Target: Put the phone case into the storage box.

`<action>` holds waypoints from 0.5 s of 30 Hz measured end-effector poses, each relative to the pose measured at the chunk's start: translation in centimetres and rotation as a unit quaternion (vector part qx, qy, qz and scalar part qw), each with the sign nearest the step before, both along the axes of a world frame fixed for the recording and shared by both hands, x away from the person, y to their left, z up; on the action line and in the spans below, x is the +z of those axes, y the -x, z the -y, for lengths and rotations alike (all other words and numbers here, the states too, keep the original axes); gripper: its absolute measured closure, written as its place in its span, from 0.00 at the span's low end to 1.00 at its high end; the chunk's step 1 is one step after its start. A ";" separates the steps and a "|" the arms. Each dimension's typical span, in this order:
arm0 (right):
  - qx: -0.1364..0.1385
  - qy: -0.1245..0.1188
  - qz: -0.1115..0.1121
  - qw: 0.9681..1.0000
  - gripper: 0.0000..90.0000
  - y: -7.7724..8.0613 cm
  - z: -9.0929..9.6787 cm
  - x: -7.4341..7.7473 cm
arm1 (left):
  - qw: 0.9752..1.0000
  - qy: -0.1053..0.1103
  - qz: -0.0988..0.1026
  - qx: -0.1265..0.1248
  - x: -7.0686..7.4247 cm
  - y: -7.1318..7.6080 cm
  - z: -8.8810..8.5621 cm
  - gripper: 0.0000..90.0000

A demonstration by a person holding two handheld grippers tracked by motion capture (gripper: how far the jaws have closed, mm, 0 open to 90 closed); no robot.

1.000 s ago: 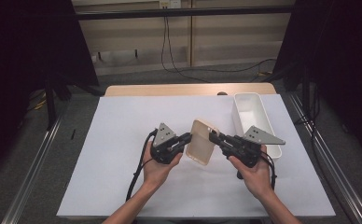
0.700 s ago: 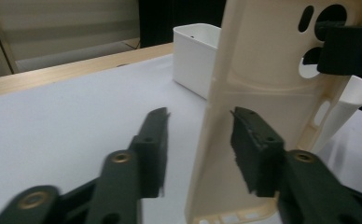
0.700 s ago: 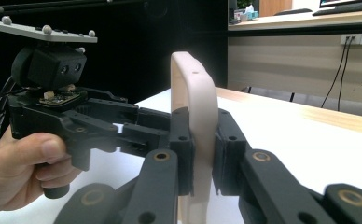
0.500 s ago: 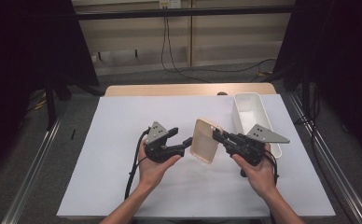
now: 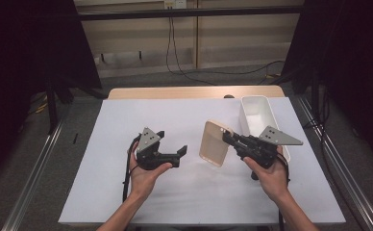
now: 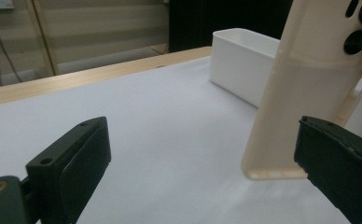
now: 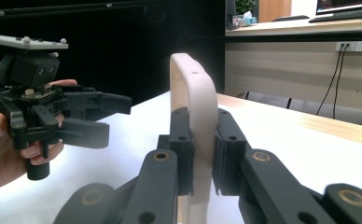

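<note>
Right gripper (image 5: pixel 229 136) clamped on the beige phone case (image 5: pixel 216 143): in the right gripper view both pads pinch the case (image 7: pixel 194 112) edge-on, one pad on each broad face, and the case's rounded end sticks up past the jaw tips. In the high view the case hangs off the jaw tips above the white sheet (image 5: pixel 103 192), grabbed near the camera-cutout corner, just left of the white bin (image 5: pixel 257 108). Long axis runs from the far end near the bin toward the person and tilts down, lower end slightly left; whether that lower end touches the sheet I cannot tell. Left gripper (image 5: pixel 172 147) is released: its jaws have just been opening, stand wide apart, nothing between them. It sits left of the case, tips aimed at it with a clear gap. In the left gripper view the case (image 6: pixel 305 79) stands near upright just beyond the right-hand jaw, camera holes at its top right, bottom edge with the port slot showing beside the jaw tip, not between the pads. White bin (image 6: pixel 242 65) sits behind the case at the table's far side.
</note>
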State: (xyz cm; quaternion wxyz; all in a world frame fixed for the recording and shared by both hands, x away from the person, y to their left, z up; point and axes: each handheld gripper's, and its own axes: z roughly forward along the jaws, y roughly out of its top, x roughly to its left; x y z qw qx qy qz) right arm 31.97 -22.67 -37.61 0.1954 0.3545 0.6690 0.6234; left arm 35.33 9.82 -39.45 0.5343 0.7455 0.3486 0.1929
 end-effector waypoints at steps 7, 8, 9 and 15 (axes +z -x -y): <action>-0.002 -0.002 0.008 1.000 0.90 0.1 0.5 0.6 | 1.000 0.001 0.001 -0.004 -0.1 0.4 -0.9 0.05; -0.002 -0.002 0.009 1.000 0.90 0.1 0.6 0.7 | 1.000 -0.002 0.003 -0.003 -0.2 0.4 -1.1 0.05; -0.002 -0.002 0.011 1.000 0.90 0.0 0.7 0.8 | 1.000 -0.001 -0.001 -0.002 -0.3 0.4 -1.2 0.06; -0.007 -0.001 0.010 1.000 0.90 -0.1 1.3 1.0 | 1.000 0.001 -0.014 -0.020 -0.8 0.4 -2.9 0.09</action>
